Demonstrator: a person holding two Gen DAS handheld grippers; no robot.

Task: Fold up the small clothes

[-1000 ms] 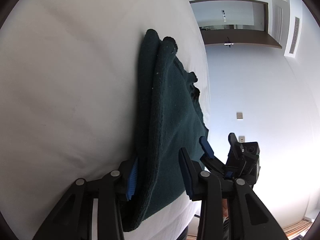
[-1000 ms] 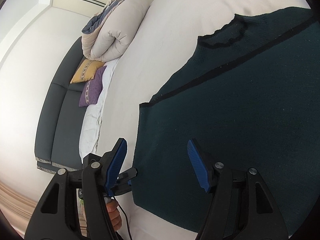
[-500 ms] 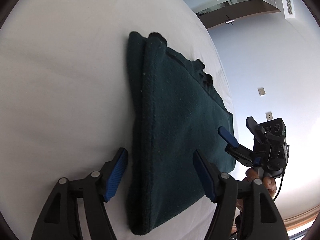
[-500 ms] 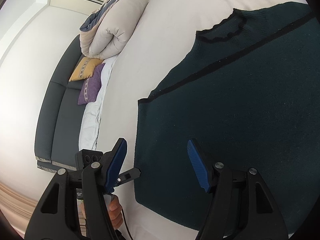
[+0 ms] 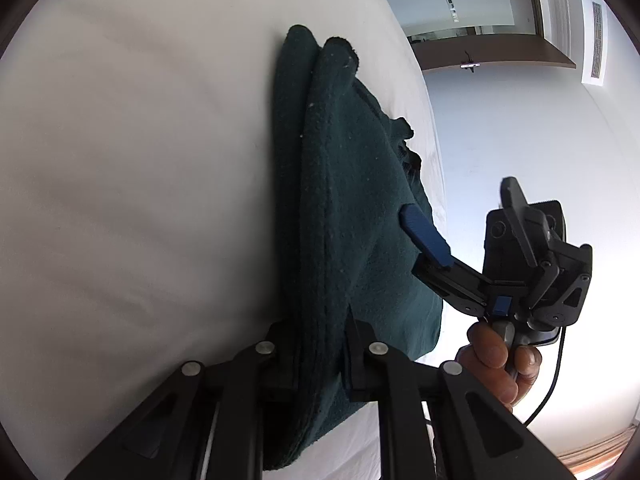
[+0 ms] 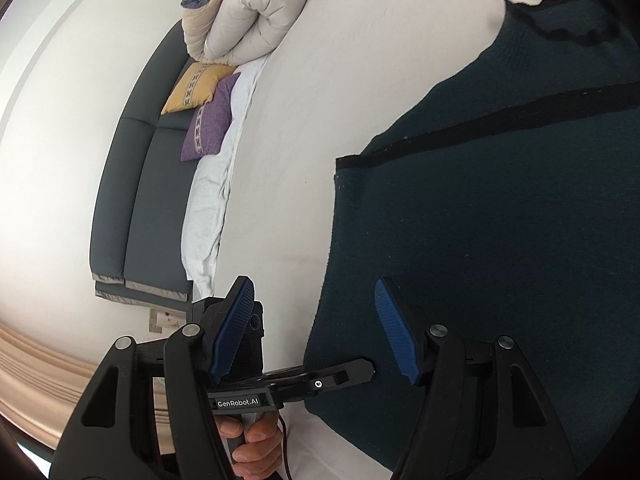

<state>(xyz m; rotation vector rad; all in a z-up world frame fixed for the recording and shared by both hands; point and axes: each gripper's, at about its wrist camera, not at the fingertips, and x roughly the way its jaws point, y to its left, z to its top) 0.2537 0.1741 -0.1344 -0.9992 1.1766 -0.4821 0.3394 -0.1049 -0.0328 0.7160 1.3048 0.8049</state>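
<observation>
A dark green knit sweater lies folded on the white bed. My left gripper is shut on its thick folded edge near the bed's front; the cloth bulges between the jaws. In the right wrist view the sweater lies flat with its black-trimmed neck at the upper right. My right gripper is open, its blue pads either side of the sweater's near corner, just above it. The right gripper also shows in the left wrist view, and the left gripper in the right wrist view.
A rolled duvet and yellow and purple cushions lie on a dark sofa beyond the bed. A wall and doorway stand past the bed's far side.
My left gripper has gone from open above the sweater's edge to shut on it. The right gripper stays open and has drawn closer to the corner.
</observation>
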